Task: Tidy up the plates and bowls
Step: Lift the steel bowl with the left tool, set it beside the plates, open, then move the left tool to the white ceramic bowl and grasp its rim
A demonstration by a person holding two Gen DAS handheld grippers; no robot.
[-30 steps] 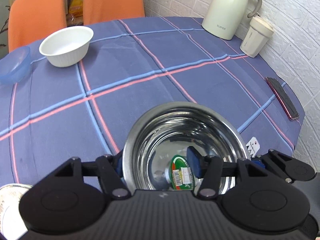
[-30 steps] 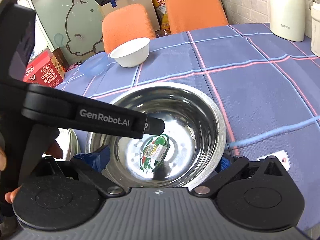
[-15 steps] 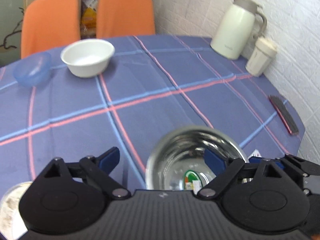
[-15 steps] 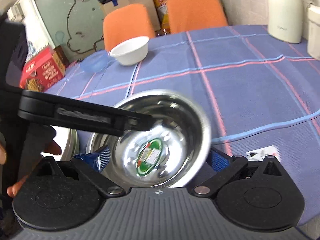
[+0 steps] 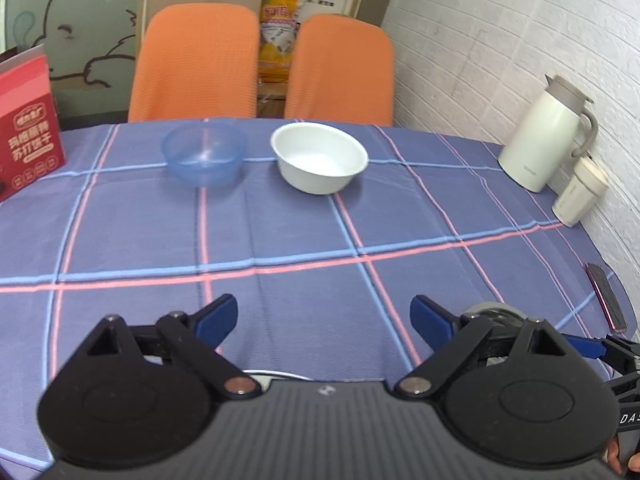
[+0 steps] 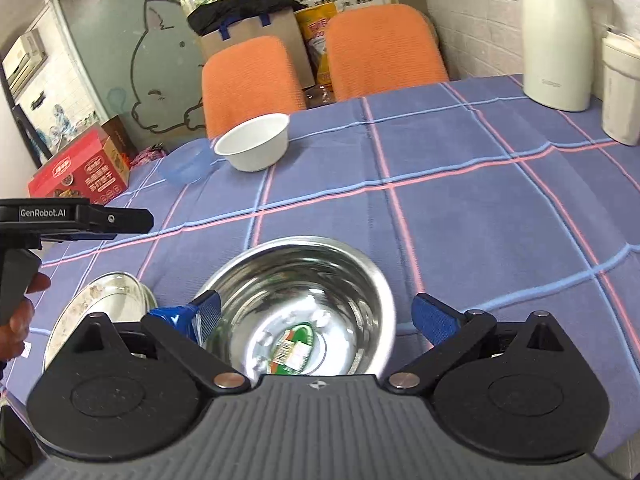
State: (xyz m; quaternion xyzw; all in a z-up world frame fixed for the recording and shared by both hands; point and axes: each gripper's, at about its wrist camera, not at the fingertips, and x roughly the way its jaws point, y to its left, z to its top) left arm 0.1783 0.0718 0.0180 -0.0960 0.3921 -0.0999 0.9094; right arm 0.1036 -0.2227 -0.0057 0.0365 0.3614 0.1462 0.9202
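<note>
A steel bowl (image 6: 296, 308) with a green sticker inside sits low in the right wrist view, its edge blurred. My right gripper (image 6: 316, 316) is open around it: the left pad is at the rim and the right pad stands apart. My left gripper (image 5: 324, 318) is open over bare tablecloth with nothing between its fingers. Only a sliver of the steel bowl (image 5: 496, 312) shows behind its right finger. A white bowl (image 5: 320, 158) and a clear blue bowl (image 5: 203, 156) stand side by side at the far edge. A steel plate (image 6: 100, 304) lies left of the steel bowl.
A cream jug (image 5: 548, 140) and a lidded cup (image 5: 582, 192) stand by the brick wall on the right. A dark flat case (image 5: 606, 296) lies at the table's right edge, and a red box (image 5: 26, 128) at the far left. Two orange chairs (image 5: 196, 64) stand behind the table.
My left gripper let go of the steel bowl's rim, opened wide, and drew away to the left and up. The right gripper's jaws narrowed slightly around the bowl.
</note>
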